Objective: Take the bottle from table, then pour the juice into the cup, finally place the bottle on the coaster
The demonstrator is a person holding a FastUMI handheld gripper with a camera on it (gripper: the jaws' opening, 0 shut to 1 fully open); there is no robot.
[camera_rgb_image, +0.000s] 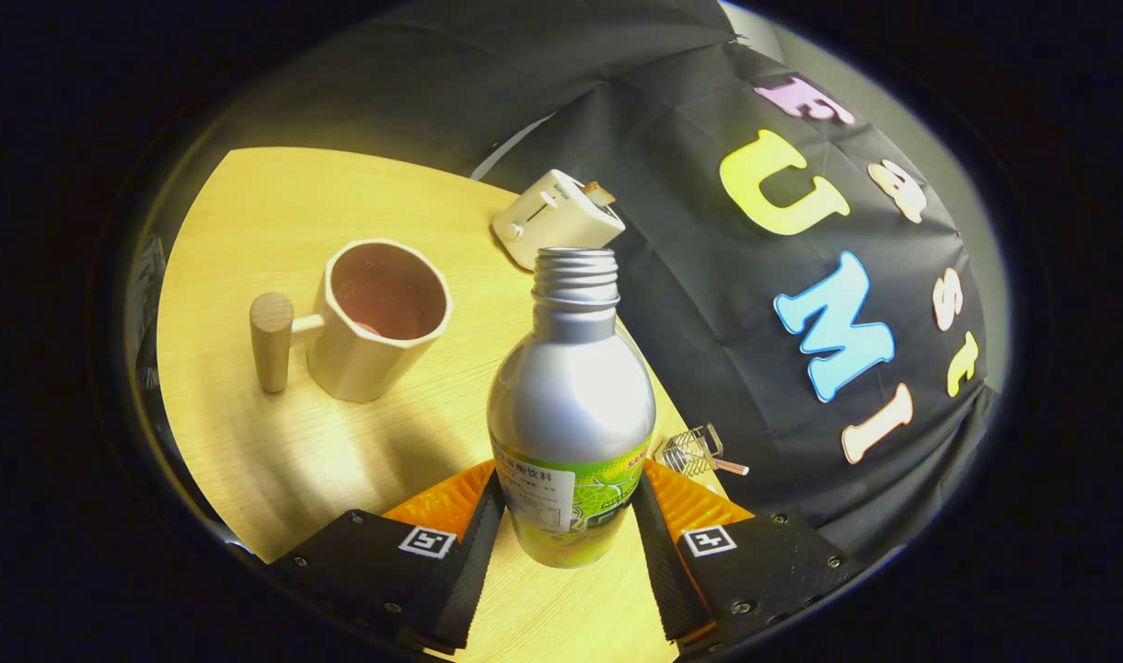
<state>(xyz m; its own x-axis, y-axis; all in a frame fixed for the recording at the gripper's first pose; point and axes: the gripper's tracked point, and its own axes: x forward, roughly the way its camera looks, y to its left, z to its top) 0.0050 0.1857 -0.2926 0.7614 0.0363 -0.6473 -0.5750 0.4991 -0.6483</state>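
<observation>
A silver metal bottle (571,396) with a green label and an open threaded neck stands tilted between my fingers. My gripper (569,516) is shut on the bottle, both pads pressing its labelled lower part. The bottle's base hangs above the wooden table (276,460). A cream cup (382,318) with a faceted wall and a round wooden handle sits on the table beyond my fingers, up and to the left of the bottle. Its dark inside faces me.
A small cream toaster (557,219) with a slice in it stands at the table's far edge behind the bottle's neck. A little wire object (695,451) lies by the table's right edge near my right finger. Black cloth hangs beyond that edge.
</observation>
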